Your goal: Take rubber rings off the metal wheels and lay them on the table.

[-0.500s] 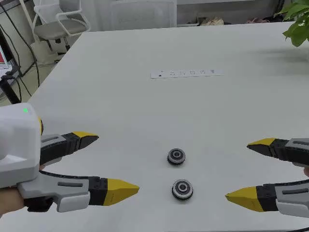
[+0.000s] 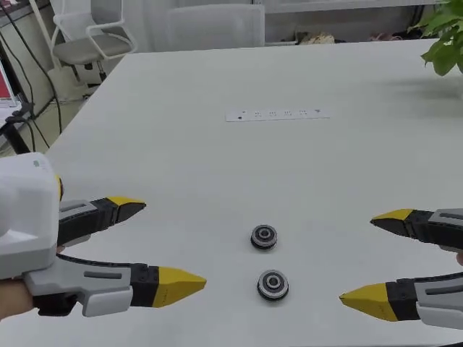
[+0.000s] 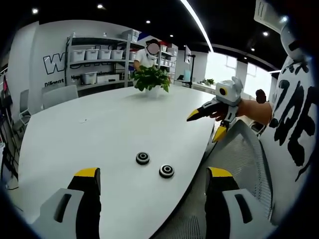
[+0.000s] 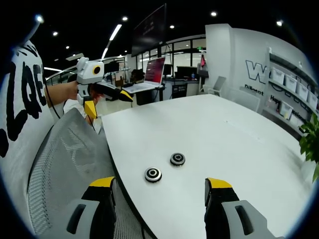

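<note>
Holding both tongs apart & empty: left tongs (image 2: 175,244) and right tongs (image 2: 357,258) flank the two metal wheels on the table (image 2: 217,166). The near wheel (image 2: 273,285) sits between the tips, the far wheel (image 2: 264,236) just beyond it. Rubber rings look still on, imo. Risk: wheels are small & unpinned, so an off-centre pinch prob skids one away w/o peeling the ring.

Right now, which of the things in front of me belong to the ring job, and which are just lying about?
Job: far wheel; near wheel; rubber rings, on both wheels; left gripper and right gripper, both open; table.
Lying about: power strip; plant; office chair.
</note>
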{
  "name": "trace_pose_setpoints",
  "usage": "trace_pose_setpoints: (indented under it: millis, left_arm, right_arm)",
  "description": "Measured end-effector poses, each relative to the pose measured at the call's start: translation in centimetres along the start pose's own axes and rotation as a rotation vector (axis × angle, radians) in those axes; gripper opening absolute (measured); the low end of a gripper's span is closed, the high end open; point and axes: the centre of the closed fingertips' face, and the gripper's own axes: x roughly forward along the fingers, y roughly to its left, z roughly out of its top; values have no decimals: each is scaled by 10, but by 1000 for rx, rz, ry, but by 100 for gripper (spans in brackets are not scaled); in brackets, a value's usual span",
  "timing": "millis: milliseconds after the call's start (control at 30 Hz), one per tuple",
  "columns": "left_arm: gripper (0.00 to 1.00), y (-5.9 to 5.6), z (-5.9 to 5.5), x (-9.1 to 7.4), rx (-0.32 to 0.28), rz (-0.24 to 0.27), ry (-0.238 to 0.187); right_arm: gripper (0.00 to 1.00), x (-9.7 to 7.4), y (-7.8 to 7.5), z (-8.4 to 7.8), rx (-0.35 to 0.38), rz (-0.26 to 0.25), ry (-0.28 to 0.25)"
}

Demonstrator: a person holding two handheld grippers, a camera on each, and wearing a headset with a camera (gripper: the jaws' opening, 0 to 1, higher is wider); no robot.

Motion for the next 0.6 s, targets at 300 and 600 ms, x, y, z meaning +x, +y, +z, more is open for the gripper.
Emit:
trace_pose_setpoints:
  millis: [300,600]
  left_arm:
    - [85,-2,-1,-7,0,10,-1]
    - [84,-5,-3,-11,-3,17,-2]
  right_arm:
    - [69,-1,2,-1,-12,-5,15]
    - [69,-3,3,1,1,-14,-3]
